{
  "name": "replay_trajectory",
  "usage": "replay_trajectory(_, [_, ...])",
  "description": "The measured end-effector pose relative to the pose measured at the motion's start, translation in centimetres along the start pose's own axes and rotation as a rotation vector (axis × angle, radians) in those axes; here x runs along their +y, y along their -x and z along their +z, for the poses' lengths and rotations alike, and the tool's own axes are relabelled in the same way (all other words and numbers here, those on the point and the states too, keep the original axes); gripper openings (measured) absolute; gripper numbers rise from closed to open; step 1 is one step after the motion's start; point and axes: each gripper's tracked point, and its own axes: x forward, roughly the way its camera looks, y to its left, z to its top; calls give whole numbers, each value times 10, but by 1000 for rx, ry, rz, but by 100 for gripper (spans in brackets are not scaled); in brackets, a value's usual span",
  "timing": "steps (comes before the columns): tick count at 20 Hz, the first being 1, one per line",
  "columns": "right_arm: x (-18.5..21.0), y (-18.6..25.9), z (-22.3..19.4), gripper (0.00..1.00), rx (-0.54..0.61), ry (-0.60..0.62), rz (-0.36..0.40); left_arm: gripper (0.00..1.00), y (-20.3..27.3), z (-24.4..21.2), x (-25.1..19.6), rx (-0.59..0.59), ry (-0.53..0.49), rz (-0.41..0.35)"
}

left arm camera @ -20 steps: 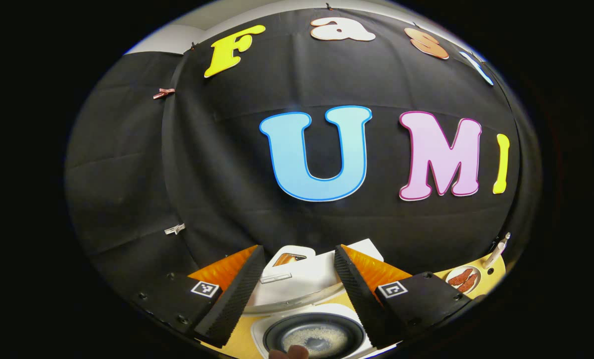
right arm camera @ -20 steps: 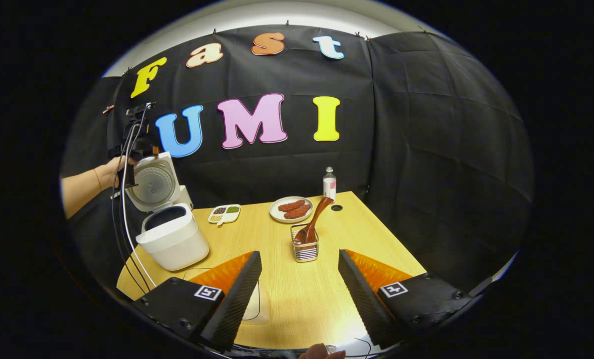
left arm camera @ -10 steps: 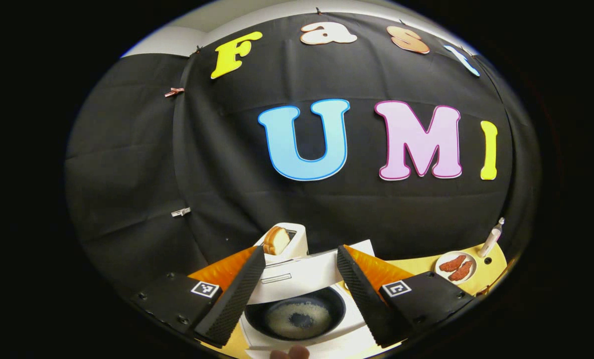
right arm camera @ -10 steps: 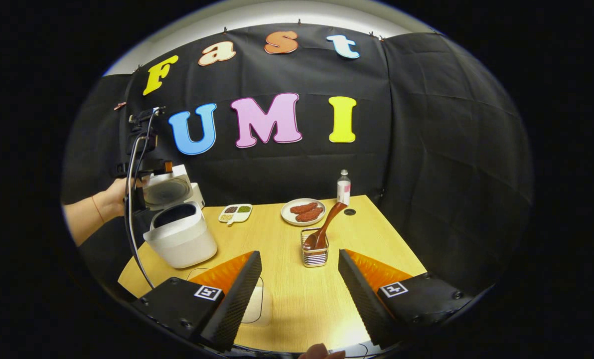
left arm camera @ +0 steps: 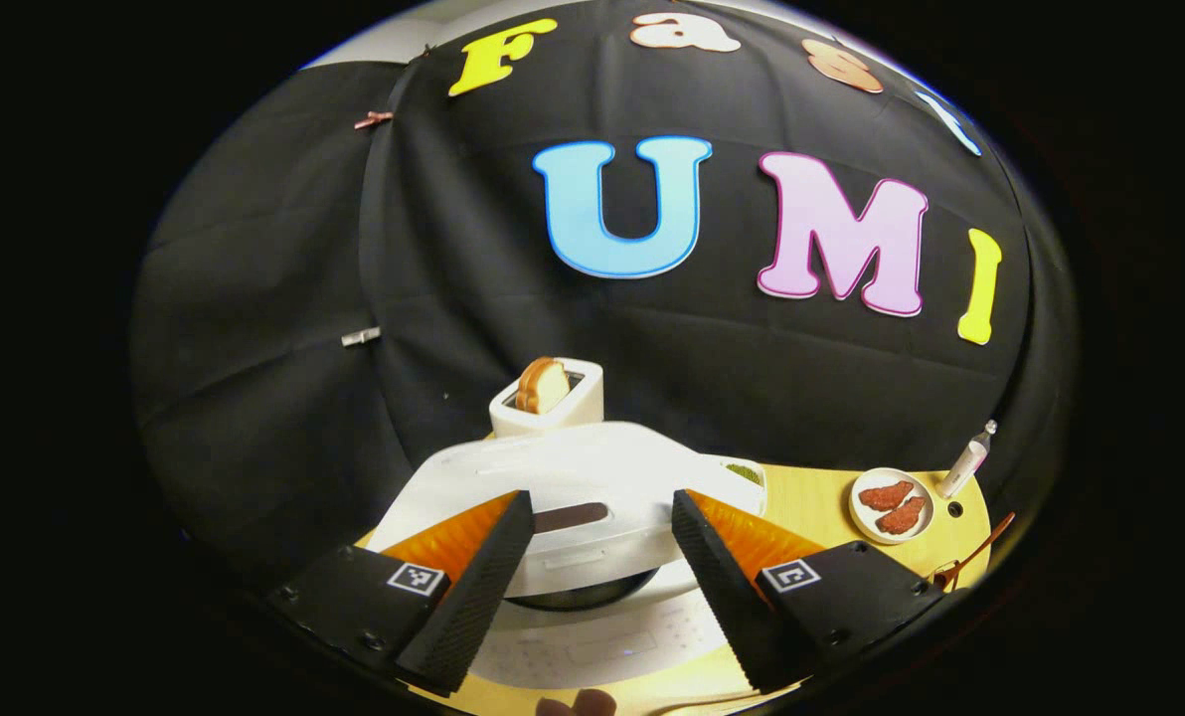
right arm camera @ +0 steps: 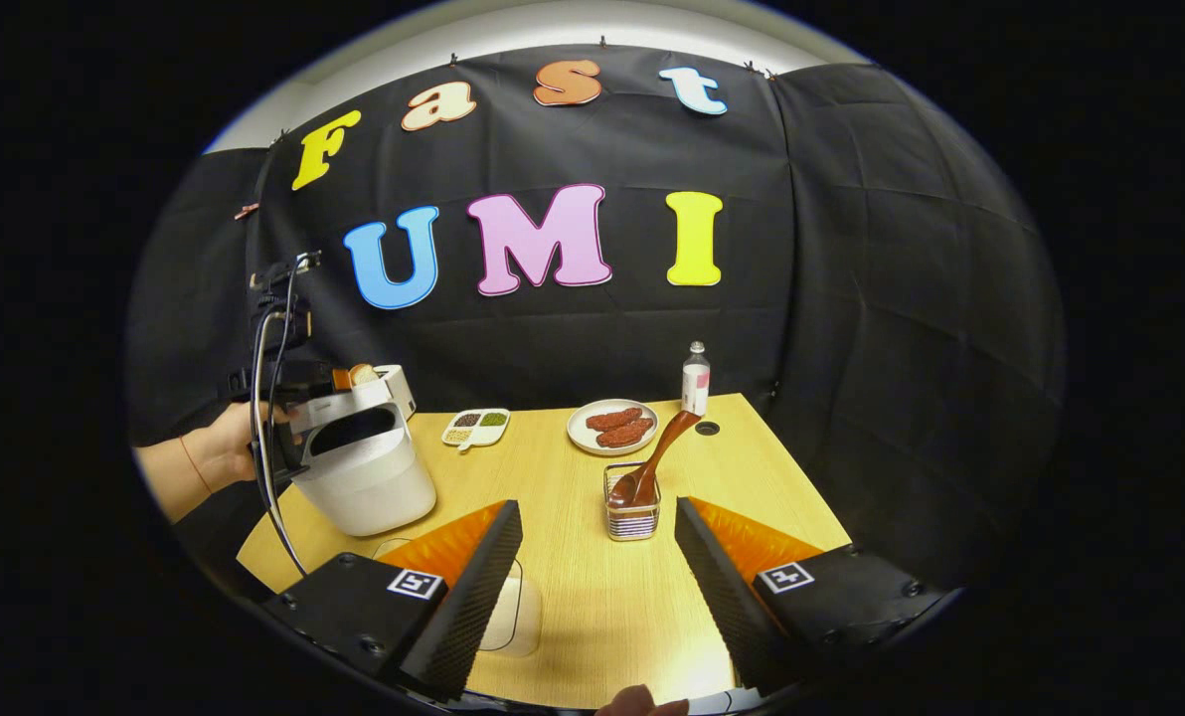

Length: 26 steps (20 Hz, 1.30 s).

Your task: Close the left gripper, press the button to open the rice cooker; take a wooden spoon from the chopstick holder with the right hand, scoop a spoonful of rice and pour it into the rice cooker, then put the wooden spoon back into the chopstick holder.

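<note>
We saw the rice cooker (right arm camera: 359,467) at the table's (right arm camera: 573,607) left edge, its lid (left arm camera: 563,487) tilted low over the pot with a dark gap still showing beneath. Our left gripper (left arm camera: 592,587) hung just above that lid, fingers apart and holding nothing; in the right gripper view a hand (right arm camera: 225,447) held it beside the cooker. The spoon (right arm camera: 657,459) leaned in the wire holder (right arm camera: 632,502) mid-table, handle slanting up to the right. Our right gripper (right arm camera: 597,587) hovered near the holder, fingers spread and empty. Behind stood a toaster (left arm camera: 548,398), a plate (right arm camera: 612,426), a bottle (right arm camera: 695,378) and a small divided dish (right arm camera: 475,426).
</note>
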Motion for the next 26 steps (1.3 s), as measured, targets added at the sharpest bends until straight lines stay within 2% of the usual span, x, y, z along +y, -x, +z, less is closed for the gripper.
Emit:
replay_trajectory(2, [-2,1,-2,99,7,-5,0,100,-1,-7,-1,12,-15,-14])
replay_trajectory(7, [-5,5,-4,98,8,-7,-4,99,-8,-43,4,151,106,-9])
replay_trajectory(9, [-6,8,-7,99,10,-3,-6,96,-10,-52,3,180,117,-9])
replay_trajectory(15, [-13,12,-12,99,23,-21,-13,95,-18,-78,-2,244,0,38])
replay_trajectory(17, [-14,13,-14,99,25,-24,-19,96,-18,-77,-3,247,20,51])
replay_trajectory(18, [-15,14,-15,99,25,-28,-19,93,-19,-75,-5,243,27,56])
replay_trajectory(19, [-15,15,-16,99,27,-31,-19,96,-19,-79,-4,241,20,61])
replay_trajectory(22, [-11,18,-19,99,30,-35,-9,97,-19,-76,-5,218,-3,75])
replay_trajectory(24, [-8,19,-20,99,30,-28,2,96,-18,-74,-2,206,-20,69])
replay_trajectory(26, [-7,19,-19,99,28,-17,8,94,-15,-72,-1,206,16,54])
